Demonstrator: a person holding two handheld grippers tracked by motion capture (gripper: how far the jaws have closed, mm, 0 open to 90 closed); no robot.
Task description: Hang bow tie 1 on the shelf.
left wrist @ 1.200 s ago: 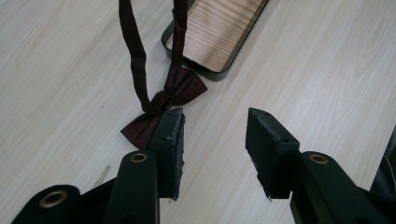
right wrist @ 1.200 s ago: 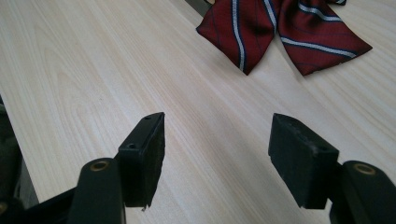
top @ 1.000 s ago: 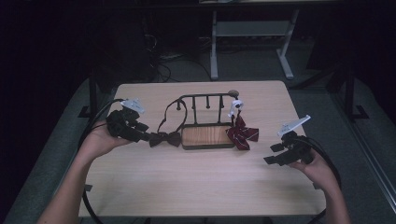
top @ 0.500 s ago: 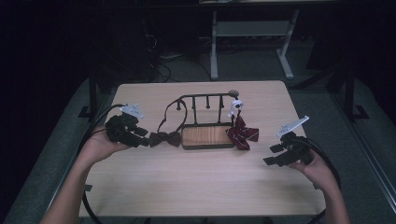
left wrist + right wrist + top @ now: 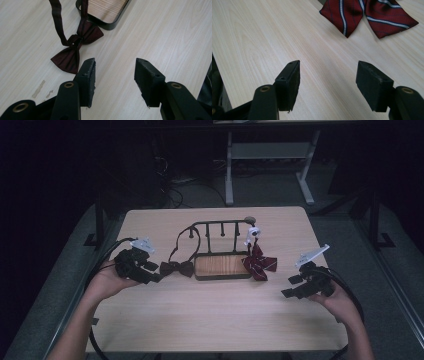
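A dark maroon bow tie [image 5: 176, 268] [image 5: 75, 48] lies flat on the table, and its strap loops up to the black rack [image 5: 220, 226]. My left gripper [image 5: 155, 278] [image 5: 116, 65] sits just left of it, open. Its jaws have just been opening and nothing is between them. The bow's near wing lies just beyond one fingertip [image 5: 87, 68], apart from it. A red striped bow tie [image 5: 259, 263] [image 5: 367, 15] hangs at the rack's right end below a white clip [image 5: 253, 233]. My right gripper [image 5: 289, 288] [image 5: 329, 66] rests open and empty on the table, to the right of it.
The rack stands on a wooden base with a black rim [image 5: 222, 277] [image 5: 110, 25] at the table's middle. The light wood table [image 5: 210, 320] has bare room in front. Beyond the table's far edge stand desk legs [image 5: 229, 175] and cables on a dark floor.
My left gripper has drawn back a little from the maroon bow tie, towards the person. The bow tie lies where it was. The right hand has kept still.
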